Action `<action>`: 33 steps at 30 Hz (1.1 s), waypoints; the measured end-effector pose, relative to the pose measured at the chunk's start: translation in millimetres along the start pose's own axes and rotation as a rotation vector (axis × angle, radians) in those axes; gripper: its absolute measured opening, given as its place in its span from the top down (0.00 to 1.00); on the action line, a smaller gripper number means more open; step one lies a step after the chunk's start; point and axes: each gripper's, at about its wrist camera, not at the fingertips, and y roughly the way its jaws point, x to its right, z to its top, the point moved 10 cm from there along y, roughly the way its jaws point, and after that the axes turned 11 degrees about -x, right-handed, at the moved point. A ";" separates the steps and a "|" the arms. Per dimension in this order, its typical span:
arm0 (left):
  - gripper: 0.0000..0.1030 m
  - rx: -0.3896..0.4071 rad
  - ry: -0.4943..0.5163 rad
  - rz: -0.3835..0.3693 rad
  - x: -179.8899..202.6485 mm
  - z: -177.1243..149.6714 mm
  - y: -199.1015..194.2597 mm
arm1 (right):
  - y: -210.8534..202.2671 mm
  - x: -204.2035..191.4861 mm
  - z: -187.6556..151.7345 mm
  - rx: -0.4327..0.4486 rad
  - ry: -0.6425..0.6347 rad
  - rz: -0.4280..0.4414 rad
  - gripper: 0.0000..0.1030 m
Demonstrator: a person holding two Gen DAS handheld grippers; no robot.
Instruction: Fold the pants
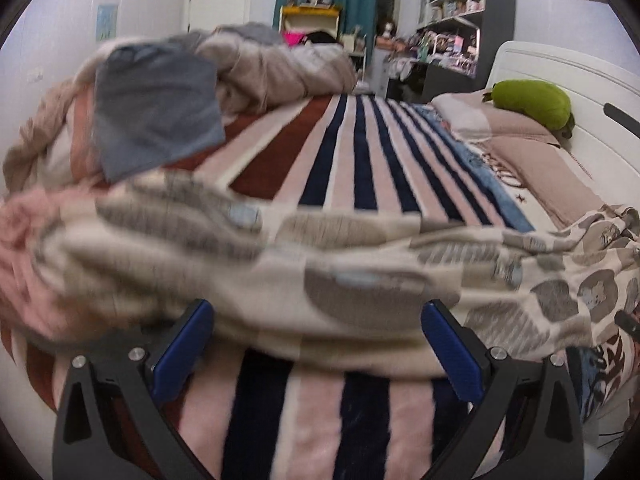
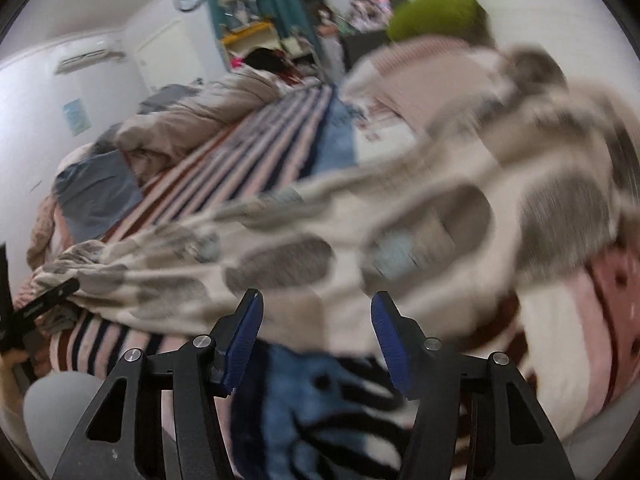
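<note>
The pants (image 1: 320, 280) are cream with grey and blue blotches. They lie stretched sideways across the striped blanket (image 1: 352, 160) on the bed, blurred by motion. My left gripper (image 1: 316, 312) is open, its blue pads either side of the pants' near edge, holding nothing. In the right wrist view the pants (image 2: 360, 240) run from lower left to upper right. My right gripper (image 2: 316, 304) is open at their near edge, empty. The left gripper's finger (image 2: 44, 300) shows at the far left on the pants' end.
A crumpled beige duvet (image 1: 272, 68) and a grey-blue cloth (image 1: 156, 116) lie at the bed's far left. A green plush (image 1: 532, 100) rests on pillows by the white headboard (image 1: 568, 76) on the right. Shelves and clutter stand beyond the bed.
</note>
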 end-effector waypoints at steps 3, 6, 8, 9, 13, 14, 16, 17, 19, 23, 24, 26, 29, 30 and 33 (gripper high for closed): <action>0.01 -0.052 -0.043 -0.012 -3.3 -19.7 12.5 | 2.5 27.6 -15.2 -0.014 0.060 -0.027 0.43; 0.01 -0.091 -0.087 -0.027 -6.7 -29.5 23.4 | 0.7 48.7 -18.5 -0.006 0.112 -0.030 0.31; 0.01 -0.080 -0.119 -0.032 -9.6 -27.2 25.2 | 0.4 54.8 -16.2 0.000 0.125 -0.008 0.32; 0.01 -0.067 -0.130 -0.040 -10.0 -23.0 25.2 | 1.3 57.5 -13.8 0.004 0.130 0.001 0.32; 0.10 -0.053 -0.147 -0.102 -3.1 -5.7 31.6 | 9.2 61.0 -1.9 0.020 0.139 0.026 0.30; 0.12 -0.050 -0.153 -0.109 -2.5 -0.7 33.9 | 10.9 60.8 1.1 0.024 0.141 0.036 0.30; 0.29 -0.054 -0.170 -0.109 -2.6 7.4 39.6 | 14.9 61.5 8.4 0.034 0.147 0.047 0.33; 0.35 -0.060 -0.183 -0.108 -2.5 10.5 43.0 | 16.1 61.5 11.5 0.039 0.149 0.045 0.43; 0.59 -0.065 -0.197 -0.118 -2.7 13.1 44.3 | 14.5 63.3 15.4 0.047 0.148 0.034 0.66; 0.88 -0.031 -0.196 -0.102 -7.2 18.1 33.1 | 7.4 65.4 21.4 0.081 0.131 0.001 0.94; 0.91 -0.023 -0.199 -0.113 -8.6 17.5 28.5 | 4.1 65.4 22.7 0.096 0.125 0.005 0.95; 0.93 -0.018 -0.197 -0.121 -11.0 14.9 20.7 | -3.6 66.1 25.6 0.122 0.118 0.004 0.97; 0.95 -0.015 -0.170 -0.108 -12.3 10.8 10.6 | -15.7 65.2 29.7 0.154 0.101 -0.001 0.97; 0.96 -0.016 -0.166 -0.110 -12.8 9.4 8.8 | -18.3 65.5 30.9 0.158 0.097 -0.005 0.98; 0.96 -0.007 -0.159 -0.113 -14.4 8.0 -1.3 | -29.3 64.1 34.8 0.178 0.083 -0.008 0.98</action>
